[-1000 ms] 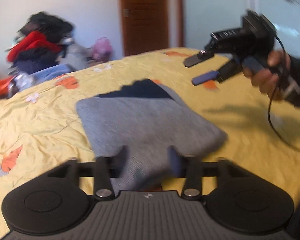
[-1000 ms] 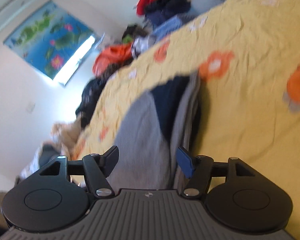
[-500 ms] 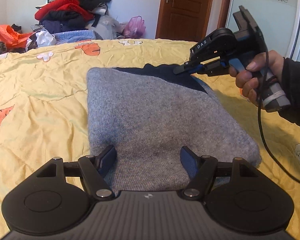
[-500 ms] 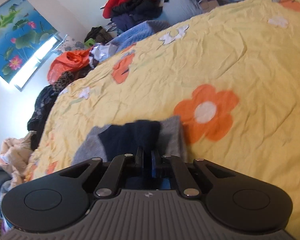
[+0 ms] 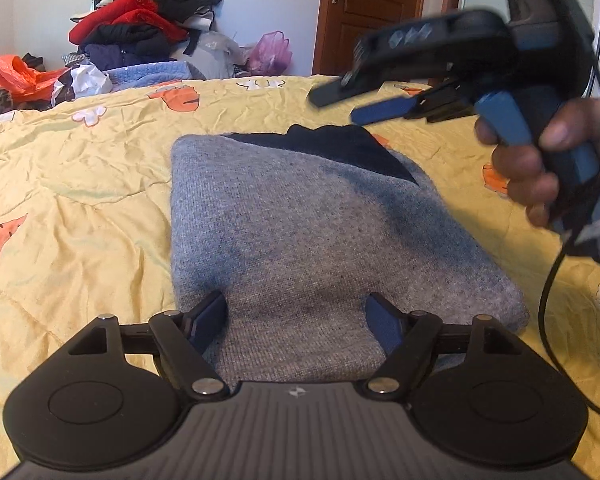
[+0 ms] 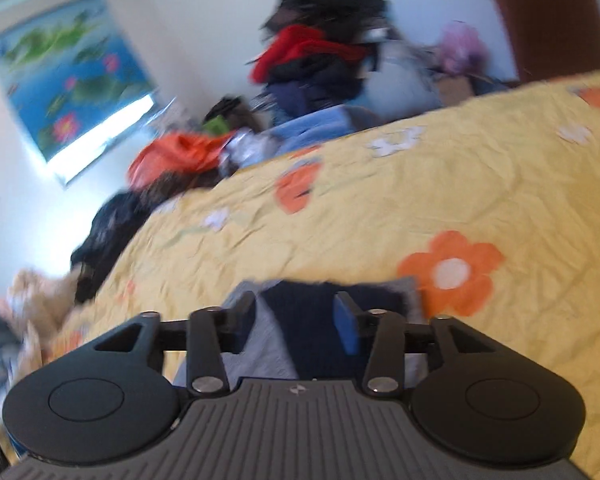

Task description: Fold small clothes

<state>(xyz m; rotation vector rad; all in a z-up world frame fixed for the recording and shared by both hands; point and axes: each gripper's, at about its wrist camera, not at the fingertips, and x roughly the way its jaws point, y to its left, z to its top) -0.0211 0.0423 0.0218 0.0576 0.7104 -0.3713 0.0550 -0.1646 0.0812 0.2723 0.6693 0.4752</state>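
centrally, the grey knit garment (image 5: 308,240) lies folded on the bed (image 5: 80,200) as a compact, roughly rectangular bundle, its near edge rounded and thick, suggesting several layers; a dark navy panel (image 5: 332,148) shows at the far end, also visible in the right wrist view (image 6: 312,320). judged from this shape, the fold appears largely complete; what remains is probably a final tidy or setting the bundle aside, and whether further garments wait to be folded cannot be told. the knit is fine-ribbed, matte and soft, slightly mottled in shade. the left gripper (image 5: 296,316) hovers at the near edge with its jaws spread wide, holding nothing. the right gripper (image 5: 348,104), held in a hand (image 5: 540,168), is above the far end with jaws parted and empty, clear of the cloth; it is blurred in both views. the bed cover is yellow, thin and finely creased, printed with orange and white flowers. beyond, a loose heap of clothes (image 5: 140,28) in red, black and blue is piled against a pale wall beside a brown wooden door (image 5: 372,12).
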